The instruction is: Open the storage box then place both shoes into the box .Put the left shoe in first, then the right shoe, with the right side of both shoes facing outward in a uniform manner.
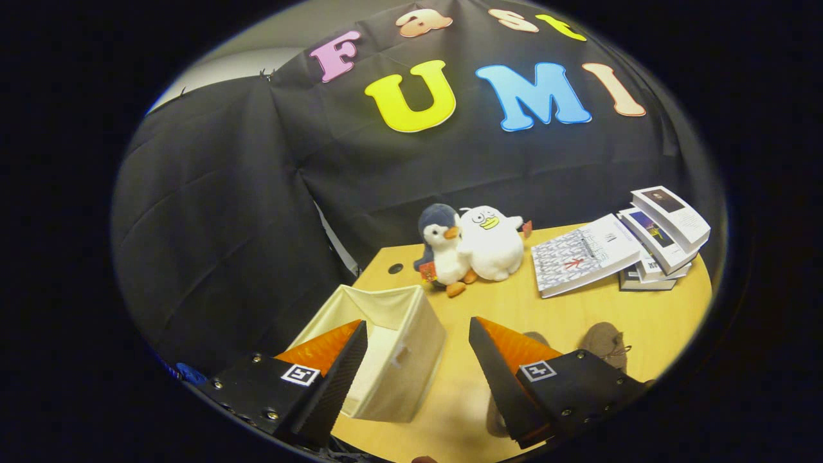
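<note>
With the storage box already open, we hold the gripper spread and empty, and should lower onto the shoes squarely.

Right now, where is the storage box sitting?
In the gripper view the storage box stands open-topped at the table's near-left corner, partly behind the open hand-held gripper's left finger, nearer than the two plush penguins.
</note>
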`<state>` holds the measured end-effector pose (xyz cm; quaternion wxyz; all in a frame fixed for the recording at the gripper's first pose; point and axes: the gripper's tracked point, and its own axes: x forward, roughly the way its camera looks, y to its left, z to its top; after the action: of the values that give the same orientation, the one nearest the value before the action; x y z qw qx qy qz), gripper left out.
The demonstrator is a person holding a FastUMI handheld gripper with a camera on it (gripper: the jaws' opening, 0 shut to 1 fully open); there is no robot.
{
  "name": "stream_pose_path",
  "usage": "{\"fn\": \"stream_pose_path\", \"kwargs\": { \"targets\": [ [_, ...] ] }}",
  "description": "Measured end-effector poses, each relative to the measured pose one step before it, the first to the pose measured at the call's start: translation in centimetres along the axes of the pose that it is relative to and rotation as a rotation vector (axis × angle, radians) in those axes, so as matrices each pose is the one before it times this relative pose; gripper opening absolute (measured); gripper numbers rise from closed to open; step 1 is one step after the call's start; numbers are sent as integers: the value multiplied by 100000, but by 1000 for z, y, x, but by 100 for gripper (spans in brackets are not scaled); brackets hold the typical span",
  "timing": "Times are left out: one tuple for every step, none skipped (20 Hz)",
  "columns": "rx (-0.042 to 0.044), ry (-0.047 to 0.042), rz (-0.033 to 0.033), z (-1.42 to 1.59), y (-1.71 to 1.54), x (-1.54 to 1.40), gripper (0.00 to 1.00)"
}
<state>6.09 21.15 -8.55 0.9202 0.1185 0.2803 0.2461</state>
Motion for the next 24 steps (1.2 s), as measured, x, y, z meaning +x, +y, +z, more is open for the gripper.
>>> {"fn": "stream_pose_path", "kwargs": {
  "targets": [
    [-1822, 1497, -2440, -780, -1386, -1, 97],
    [-2122, 1827, -2501, -838, -1402, 288, 97],
    [-1799, 1987, -2124, -833, -1187, 135, 97],
    [-1265, 1935, -1743, -839, -1000, 149, 97],
    [-966, 2523, -1667, -1059, -1038, 177, 97],
    [-360, 2256, -1334, -909, -833, 250, 97],
    [-196, 2045, -753, -856, -526, 283, 97],
    [-461, 2388, -989, -976, -615, 291, 98],
    [-778, 2275, -863, -995, -687, 575, 98],
    [-860, 1982, -988, -850, -566, 524, 98],
    [-886, 2813, -1044, -1129, -617, 504, 98],
    [-184, 2236, -547, -846, -443, 435, 98],
    [160, 2924, -530, -1042, -457, 470, 98],
    [442, 2390, -580, -981, -728, 60, 98],
    [627, 2429, -350, -928, -316, 701, 98],
    [630, 1977, -175, -384, -503, 132, 98],
    [675, 1772, -83, -515, -219, 559, 98],
    [714, 1045, 122, -289, 8, 373, 98],
    [73, 474, 338, -62, 104, 366, 98],
    [-414, 215, -21, 13, 35, 264, 98],
    [-458, 736, 554, -89, 146, 374, 97],
    [-631, 1014, -322, -153, 52, 362, 95],
    [-343, 736, -796, -91, -188, 233, 90],
    [129, 1340, -422, -207, -16, 273, 82]
  ]
}}
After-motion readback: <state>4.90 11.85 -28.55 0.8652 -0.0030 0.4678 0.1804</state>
